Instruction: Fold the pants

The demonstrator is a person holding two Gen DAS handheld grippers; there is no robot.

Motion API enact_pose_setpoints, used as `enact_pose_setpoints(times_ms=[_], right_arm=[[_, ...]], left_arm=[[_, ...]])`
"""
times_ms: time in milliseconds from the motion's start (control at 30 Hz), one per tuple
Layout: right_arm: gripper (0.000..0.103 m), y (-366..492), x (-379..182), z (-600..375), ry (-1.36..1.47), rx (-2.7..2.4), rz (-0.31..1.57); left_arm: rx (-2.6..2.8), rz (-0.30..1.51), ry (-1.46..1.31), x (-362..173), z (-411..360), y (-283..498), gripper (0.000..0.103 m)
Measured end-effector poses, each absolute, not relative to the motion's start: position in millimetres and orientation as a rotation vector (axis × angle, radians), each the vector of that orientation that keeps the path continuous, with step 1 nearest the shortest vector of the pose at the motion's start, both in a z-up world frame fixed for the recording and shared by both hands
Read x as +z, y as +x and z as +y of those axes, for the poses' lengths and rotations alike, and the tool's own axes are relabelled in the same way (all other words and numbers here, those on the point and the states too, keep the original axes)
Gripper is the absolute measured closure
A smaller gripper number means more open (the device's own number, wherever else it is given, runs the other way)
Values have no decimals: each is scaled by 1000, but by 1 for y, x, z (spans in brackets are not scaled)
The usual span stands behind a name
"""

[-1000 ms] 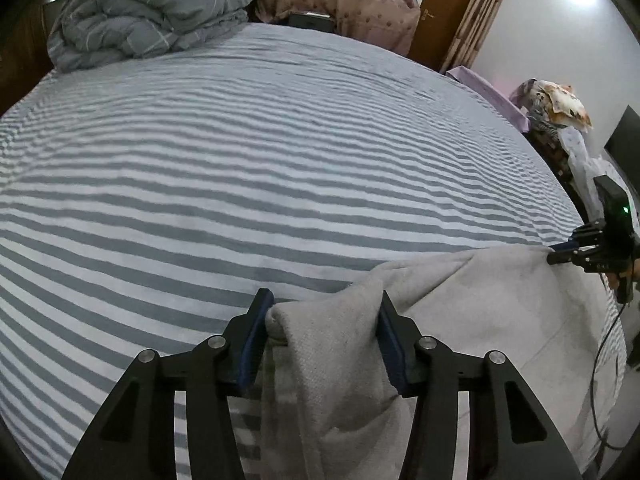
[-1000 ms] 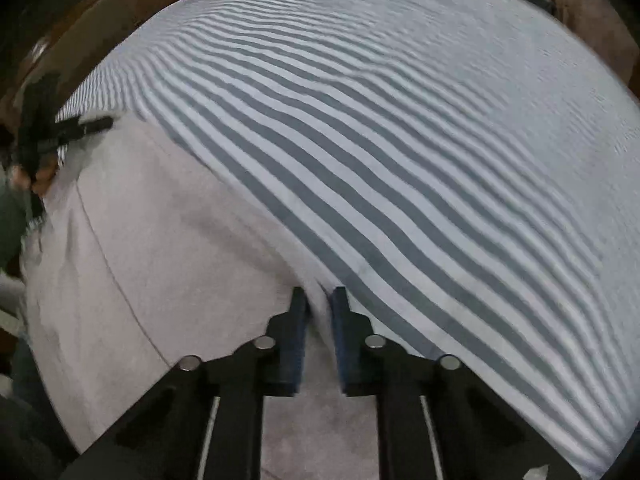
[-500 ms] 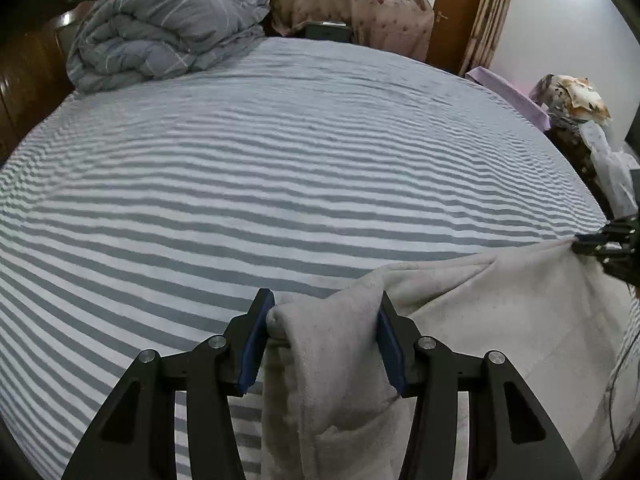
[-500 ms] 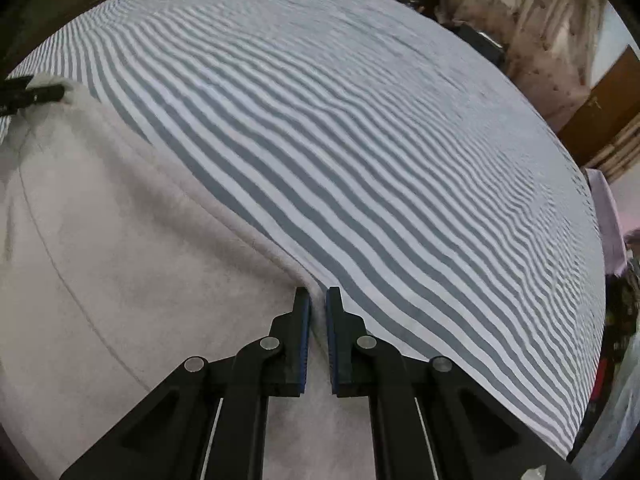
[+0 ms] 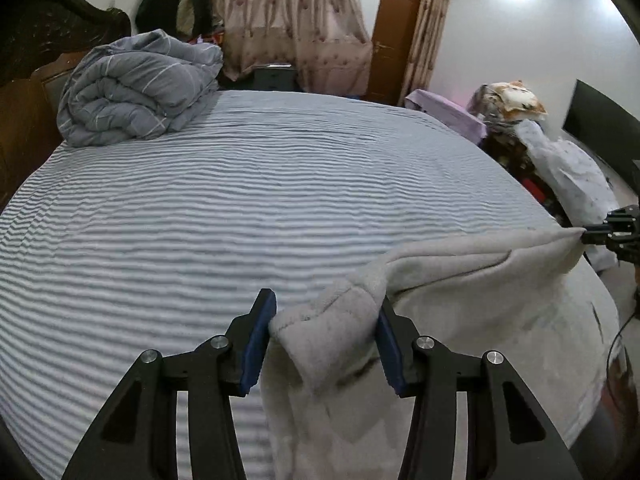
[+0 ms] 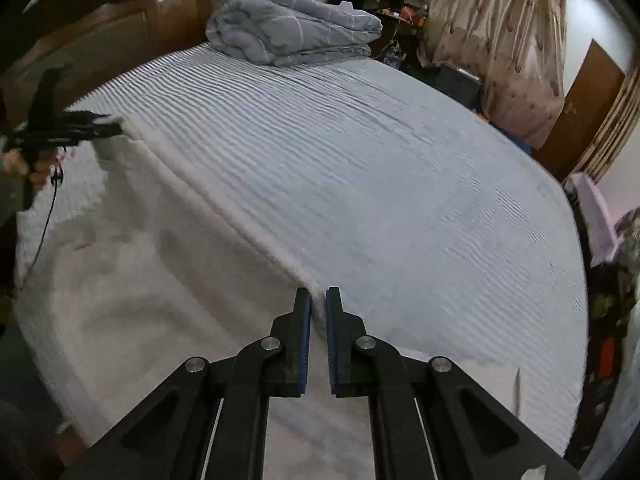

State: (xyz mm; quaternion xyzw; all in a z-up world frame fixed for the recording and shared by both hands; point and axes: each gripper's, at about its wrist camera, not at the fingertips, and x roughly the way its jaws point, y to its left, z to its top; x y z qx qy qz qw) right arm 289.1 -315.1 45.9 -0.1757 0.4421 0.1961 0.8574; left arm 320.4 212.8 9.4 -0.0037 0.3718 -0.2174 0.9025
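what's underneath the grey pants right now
Striped bed sheet runs beneath the grey pants, whose edge both grippers hold lifted. Whatever lies under the draped cloth is hidden.

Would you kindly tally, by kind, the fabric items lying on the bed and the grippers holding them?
Pants, light grey fleece: 1
Rolled grey quilt: 1
Grippers, left gripper and right gripper, each clamped on an edge of the pants: 2
Total: 4
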Motion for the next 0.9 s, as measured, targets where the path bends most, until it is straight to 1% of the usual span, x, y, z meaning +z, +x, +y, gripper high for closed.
enact_pose_setpoints(times_ms=[100,133,233,367,400,567,633,667,700,867,900], right_arm=[[98,249,35,-316,-321,435,969],[103,247,31,-315,-311,441,975],[103,216,13,-314,-230,464,1023],[103,198,-22,-315,-161,458,1092],[98,200,-27,-313,-158,454,1110],[97,204,-62,-313,18,432,1177],[86,195,-67,-321,95,423,1174],[84,199,-70,-323,138,406,1178],[79,193,-67,-327,152,396,1177],[77,205,-56,-326,205,352,1137],[75,208,-53,-328,220,346,1131]], left_arm=[[-462,772,34,11,215,283,54],[-463,776,53,10,215,269,54],[-482,823,48,-3,214,237,54],[-491,906,58,-37,201,190,54],[-492,931,54,-44,198,183,54],[-425,1026,-14,-66,198,157,53],[-417,1055,-134,-66,208,151,53],[-428,1067,-189,-66,213,150,49],[-429,1085,-262,-65,219,147,49],[-444,1095,-559,-60,239,141,41],[-444,1086,-639,-60,241,141,41]])
